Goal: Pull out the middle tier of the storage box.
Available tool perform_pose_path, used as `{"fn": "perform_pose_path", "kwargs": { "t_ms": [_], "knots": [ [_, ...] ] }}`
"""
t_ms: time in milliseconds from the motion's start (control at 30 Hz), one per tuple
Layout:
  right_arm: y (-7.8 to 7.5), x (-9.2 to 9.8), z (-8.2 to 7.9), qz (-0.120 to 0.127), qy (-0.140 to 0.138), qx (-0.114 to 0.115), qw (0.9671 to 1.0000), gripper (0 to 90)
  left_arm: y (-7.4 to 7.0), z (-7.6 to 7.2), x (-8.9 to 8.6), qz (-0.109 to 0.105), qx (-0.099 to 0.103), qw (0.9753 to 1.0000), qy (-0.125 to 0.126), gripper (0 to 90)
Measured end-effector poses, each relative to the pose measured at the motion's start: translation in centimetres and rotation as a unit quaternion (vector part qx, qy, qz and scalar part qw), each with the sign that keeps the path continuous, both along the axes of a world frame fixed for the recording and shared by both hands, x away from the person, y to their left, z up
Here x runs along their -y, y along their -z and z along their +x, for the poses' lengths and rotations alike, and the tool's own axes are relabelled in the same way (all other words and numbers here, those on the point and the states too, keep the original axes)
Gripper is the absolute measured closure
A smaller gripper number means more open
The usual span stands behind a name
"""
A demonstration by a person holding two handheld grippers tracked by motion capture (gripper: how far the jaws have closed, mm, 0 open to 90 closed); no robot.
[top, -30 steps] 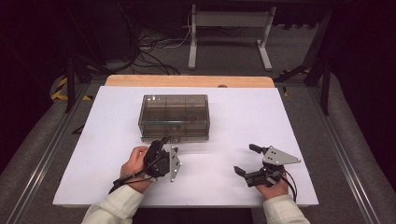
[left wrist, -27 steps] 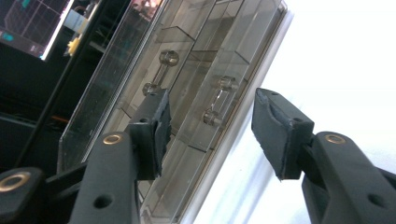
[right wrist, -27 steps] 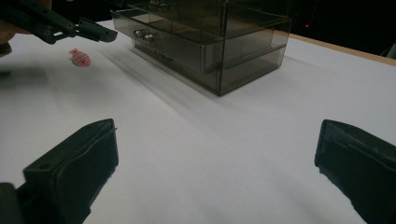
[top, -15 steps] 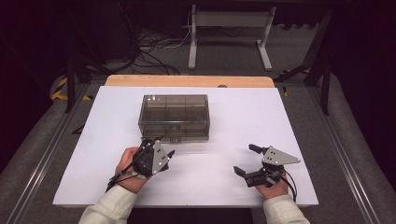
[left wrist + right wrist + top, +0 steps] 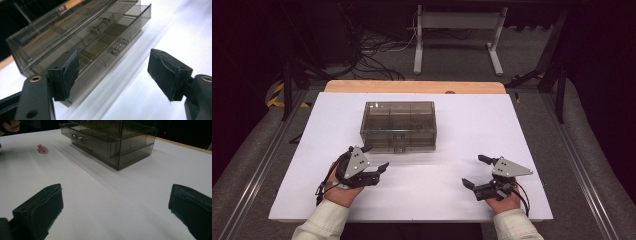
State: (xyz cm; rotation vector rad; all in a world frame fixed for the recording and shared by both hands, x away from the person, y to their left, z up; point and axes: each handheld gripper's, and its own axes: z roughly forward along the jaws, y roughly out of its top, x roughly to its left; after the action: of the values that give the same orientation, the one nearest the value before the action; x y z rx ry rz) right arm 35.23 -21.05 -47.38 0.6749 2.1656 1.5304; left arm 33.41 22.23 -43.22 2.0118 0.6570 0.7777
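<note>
The left gripper (image 5: 374, 158), jaws spread and empty, has drawn back from the drawer box (image 5: 398, 126) at the table's middle, while the right gripper (image 5: 476, 171) stays gaping, well apart.

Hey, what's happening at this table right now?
A person sits at a white table with a gripper in each hand. The left gripper is close in front of a smoky clear drawer box, jaws open and empty, facing the drawer fronts with their small handles. The right gripper rests farther off, also open and empty. A small pink fish-like item lies on the table near the left hand.
</note>
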Motion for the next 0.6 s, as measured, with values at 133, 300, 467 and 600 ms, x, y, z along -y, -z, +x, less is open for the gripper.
{"fn": "perform_pose_path", "kwargs": {
  "t_ms": [133,300,467,600],
  "knots": [
    [0.0,0.0,0.0,-0.002,0.000,0.001,1.0000,0.0,0.1,0.1,-1.4,-0.038,-0.018,0.9991,-0.004,23.3],
    [0.0,0.0,0.0,-0.002,0.000,0.001,1.0000,0.0,0.2,0.2,-2.4,-0.064,-0.030,0.9975,-0.004,19.2],
    [0.0,-0.1,0.0,-0.006,0.000,0.001,1.0000,0.0,0.9,0.0,-3.9,-0.094,-0.035,0.9949,-0.005,13.9],
    [0.0,-0.1,0.0,-0.011,-0.001,0.000,0.9999,0.0,1.1,-0.2,-4.7,-0.097,-0.025,0.9949,-0.006,10.2]
  ]
}}
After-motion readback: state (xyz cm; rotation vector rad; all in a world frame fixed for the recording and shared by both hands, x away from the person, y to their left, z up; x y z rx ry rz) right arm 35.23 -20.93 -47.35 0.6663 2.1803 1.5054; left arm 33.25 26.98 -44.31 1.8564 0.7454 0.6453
